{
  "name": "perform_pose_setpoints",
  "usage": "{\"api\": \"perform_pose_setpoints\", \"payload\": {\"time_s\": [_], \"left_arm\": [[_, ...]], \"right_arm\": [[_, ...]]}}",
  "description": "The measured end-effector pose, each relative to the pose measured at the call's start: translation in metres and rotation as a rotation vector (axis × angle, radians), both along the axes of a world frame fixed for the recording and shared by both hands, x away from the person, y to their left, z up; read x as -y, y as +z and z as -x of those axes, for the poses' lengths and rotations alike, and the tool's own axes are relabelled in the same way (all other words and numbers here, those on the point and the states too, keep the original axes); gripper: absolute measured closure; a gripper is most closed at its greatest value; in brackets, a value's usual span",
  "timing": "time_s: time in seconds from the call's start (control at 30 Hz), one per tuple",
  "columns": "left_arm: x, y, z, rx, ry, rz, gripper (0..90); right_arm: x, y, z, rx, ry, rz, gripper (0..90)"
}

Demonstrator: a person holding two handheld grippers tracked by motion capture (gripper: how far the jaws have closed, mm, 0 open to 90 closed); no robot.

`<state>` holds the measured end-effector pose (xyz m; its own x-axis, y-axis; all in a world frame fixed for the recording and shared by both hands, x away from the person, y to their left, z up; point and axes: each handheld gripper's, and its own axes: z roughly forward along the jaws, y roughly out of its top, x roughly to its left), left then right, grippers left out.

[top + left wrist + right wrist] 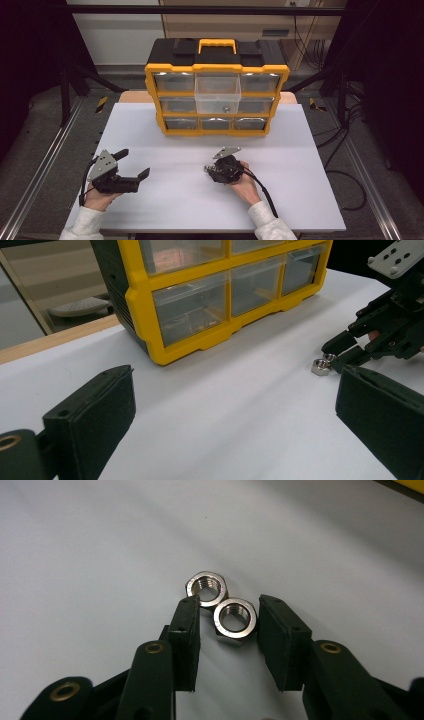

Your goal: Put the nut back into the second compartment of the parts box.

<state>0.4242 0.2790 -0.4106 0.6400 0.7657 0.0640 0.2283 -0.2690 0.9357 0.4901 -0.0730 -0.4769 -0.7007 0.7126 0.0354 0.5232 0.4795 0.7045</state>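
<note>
Two steel hex nuts lie side by side on the white table. In the right gripper view the nearer nut (235,620) sits between the jaws of my right gripper (229,630), a thin gap on each side, and the farther nut (207,587) touches the tip of the left jaw. My right gripper (207,169) is low over the table's middle, open around that nut. In the left gripper view the nuts (320,366) lie at the tips of the right gripper (340,351). My left gripper (134,162) rests wide open at the left, nothing between its jaws (235,415).
A yellow and black drawer cabinet (217,67) stands at the back of the white table (165,205). Its top middle clear drawer (217,92) is pulled out, with a small metal piece (226,108) inside. Cables trail on the floor to the right.
</note>
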Motion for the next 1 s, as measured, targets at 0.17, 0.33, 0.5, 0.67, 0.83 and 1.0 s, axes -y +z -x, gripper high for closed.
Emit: {"api": "perform_pose_setpoints", "payload": {"time_s": [0.17, 0.33, 0.5, 0.67, 0.83, 1.0], "left_arm": [[0.000, 0.000, 0.000, -0.001, 0.000, -0.001, 2.0], [0.000, 0.000, 0.000, -0.001, 0.001, 0.001, 2.1], [-0.001, 0.000, 0.000, 0.000, 0.001, 0.002, 2.1], [-0.001, 0.000, 0.000, -0.001, 0.003, 0.002, 2.0], [0.000, 0.000, 0.000, -0.001, 0.002, 0.003, 2.1], [0.000, 0.000, 0.000, -0.002, 0.002, 0.004, 2.1]], "right_arm": [[0.002, 0.000, 0.000, 0.005, -0.001, 0.014, 67.7], [-0.001, 0.001, 0.002, 0.006, -0.015, 0.027, 69.9], [-0.001, 0.001, 0.002, 0.021, -0.008, 0.036, 70.2], [0.001, 0.003, 0.002, 0.010, -0.021, 0.036, 70.2], [0.004, 0.008, 0.003, 0.019, -0.014, 0.022, 70.2], [0.008, 0.017, 0.006, 0.026, -0.010, 0.002, 70.2]]}}
